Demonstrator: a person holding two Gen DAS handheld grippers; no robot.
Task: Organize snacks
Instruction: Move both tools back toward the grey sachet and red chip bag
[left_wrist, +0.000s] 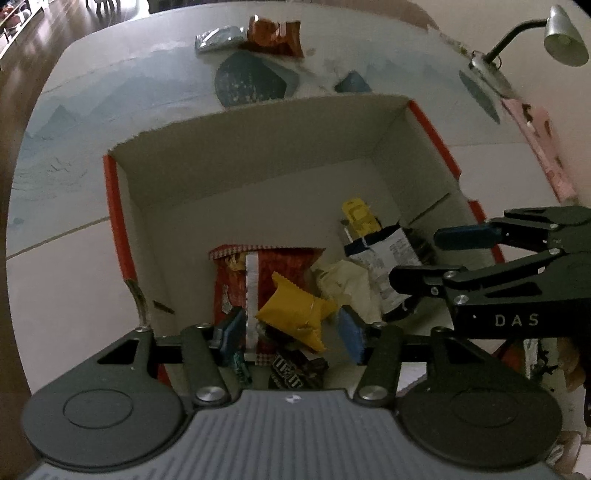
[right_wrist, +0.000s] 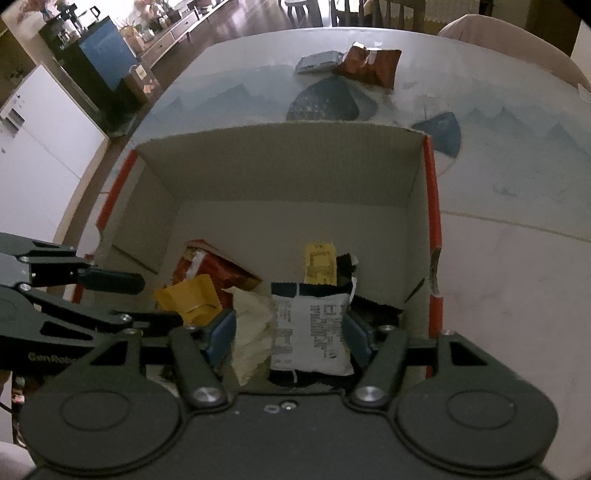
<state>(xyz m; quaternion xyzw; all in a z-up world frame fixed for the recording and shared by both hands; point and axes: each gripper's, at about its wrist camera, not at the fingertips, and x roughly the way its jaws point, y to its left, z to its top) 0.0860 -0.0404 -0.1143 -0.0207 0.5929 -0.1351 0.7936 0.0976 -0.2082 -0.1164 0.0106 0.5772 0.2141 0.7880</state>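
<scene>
An open cardboard box (left_wrist: 258, 155) (right_wrist: 280, 162) with red outer sides holds several snacks. Among them are a red bag (left_wrist: 273, 266) (right_wrist: 210, 266), a yellow packet (left_wrist: 295, 310) (right_wrist: 192, 295), a cream packet (left_wrist: 347, 284) (right_wrist: 251, 325), a white printed packet (left_wrist: 384, 258) (right_wrist: 310, 328) and a small yellow stick (left_wrist: 356, 216) (right_wrist: 319, 262). My left gripper (left_wrist: 290, 336) (right_wrist: 160, 301) hangs open over the yellow packet, its pads clear of it. My right gripper (right_wrist: 290, 332) (left_wrist: 415, 256) is open above the white and cream packets. A silver packet (left_wrist: 218, 38) (right_wrist: 319, 61) and a brown packet (left_wrist: 275, 33) (right_wrist: 373, 64) lie on the table beyond the box.
A dark M&M's packet (left_wrist: 291, 373) lies at the box's near end. A desk lamp (left_wrist: 561, 33) and a pink strip (left_wrist: 543, 147) sit on the table's right side. The table has a mountain-print cloth (right_wrist: 517, 155). A chair back (right_wrist: 517, 48) stands beyond the far edge.
</scene>
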